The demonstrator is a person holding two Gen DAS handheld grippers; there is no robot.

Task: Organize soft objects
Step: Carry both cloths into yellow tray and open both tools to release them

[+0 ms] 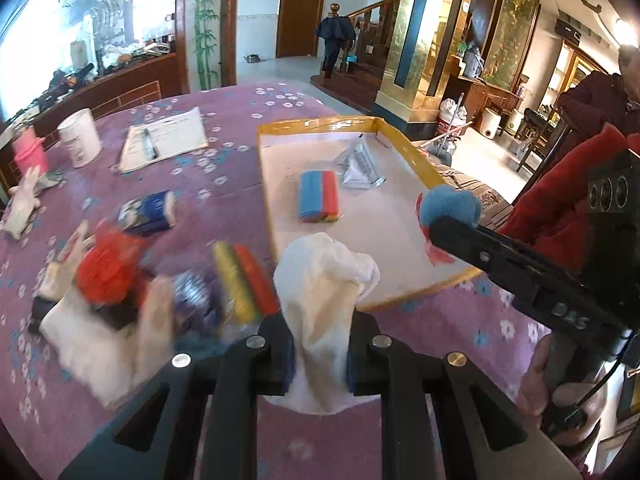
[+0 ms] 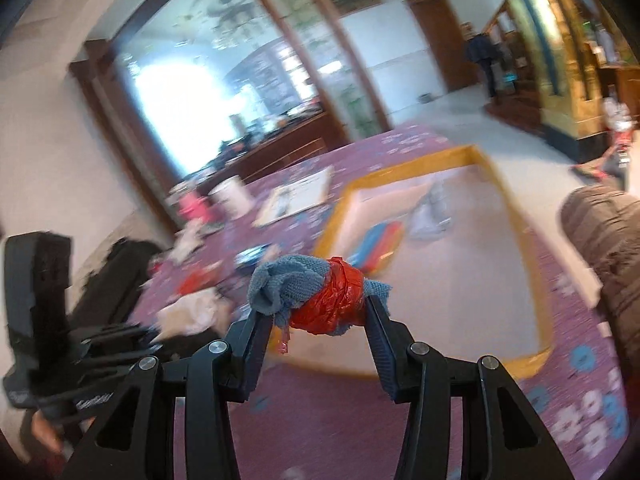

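Note:
My left gripper (image 1: 320,344) is shut on a white cloth (image 1: 324,284), held just short of the near edge of the yellow-rimmed tray (image 1: 320,124). My right gripper (image 2: 318,312) is shut on a blue cloth roll bound with red tape (image 2: 312,300); in the left wrist view the same blue roll (image 1: 448,206) hangs over the tray's right rim. Inside the tray lie a striped blue-and-red sponge (image 1: 319,196) and a clear plastic packet (image 1: 360,164). On the purple tablecloth left of the tray sit a red yarn ball (image 1: 106,276), a yellow-and-red sponge (image 1: 244,280) and a blue packet (image 1: 154,212).
A white cup (image 1: 80,136), a pink holder (image 1: 30,154), a notepad with a pen (image 1: 162,140) and a white plush toy (image 1: 24,200) stand at the table's far left. A person in a red sleeve (image 1: 560,200) is at the right. A brown cushion (image 2: 608,248) borders the table.

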